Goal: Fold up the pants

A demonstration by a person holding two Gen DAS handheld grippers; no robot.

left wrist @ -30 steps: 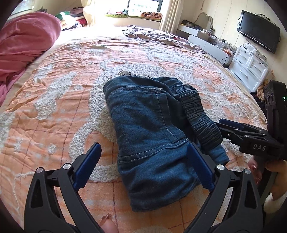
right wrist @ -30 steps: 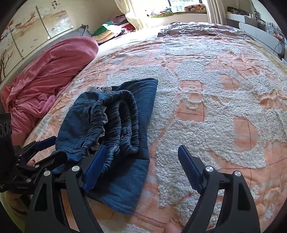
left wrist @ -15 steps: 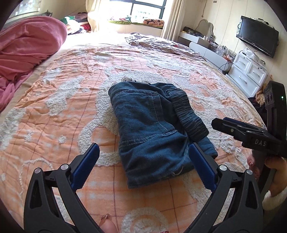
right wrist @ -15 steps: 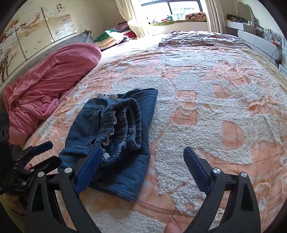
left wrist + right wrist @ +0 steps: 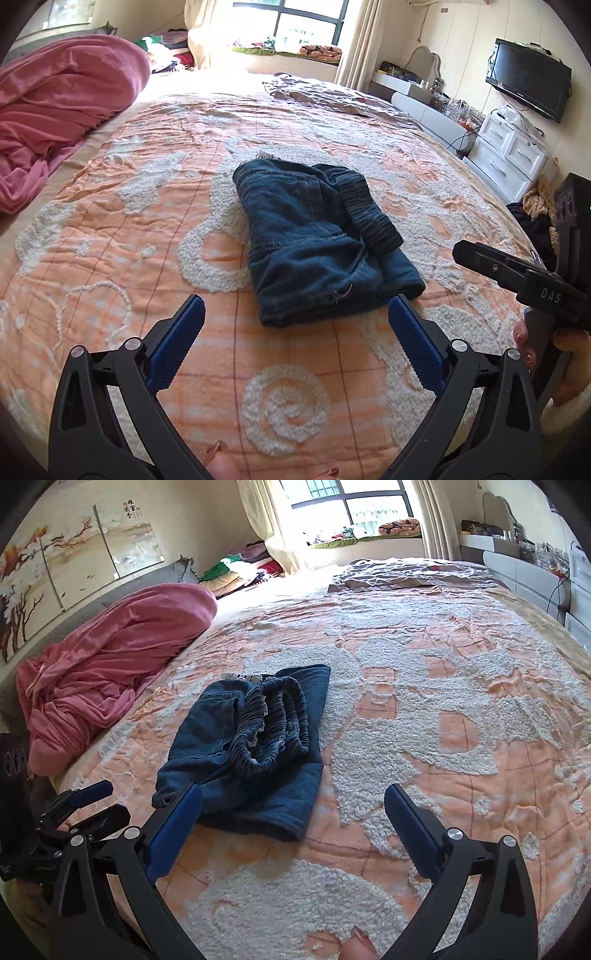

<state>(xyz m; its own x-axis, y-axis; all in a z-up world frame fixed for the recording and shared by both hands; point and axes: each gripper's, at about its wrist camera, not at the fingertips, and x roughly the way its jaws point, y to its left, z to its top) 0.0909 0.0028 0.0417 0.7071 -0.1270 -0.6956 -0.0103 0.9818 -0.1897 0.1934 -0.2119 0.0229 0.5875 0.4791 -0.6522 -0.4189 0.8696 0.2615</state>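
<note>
1. Folded dark-blue denim pants [image 5: 317, 243] lie in a compact bundle on the bed, on the orange quilted bedspread with white fluffy swirls [image 5: 110, 236]; ribbed elastic waistband [image 5: 277, 723] gathered on top, toward the bundle's right side in the left wrist view.
2. Left hand-held gripper [image 5: 295, 325], black frame with blue pads: jaws wide apart, nothing between them, just short of the near edge of the pants, not touching.
3. Right hand-held gripper [image 5: 293, 812]: jaws opening, already wide, nothing clamped; its left pad overlaps the pants' near corner in the right wrist view, contact can't be told.
4. In the left wrist view the right hand-held gripper shows at the right edge, held by a hand [image 5: 565, 365] with painted nails.
5. Crumpled pink blanket [image 5: 110, 679] heaped along the bed's left side, well apart from the pants.
6. Wall-mounted black TV [image 5: 528, 77] and white drawer unit [image 5: 509, 158] at right; bright window [image 5: 351, 506] behind the bed.
</note>
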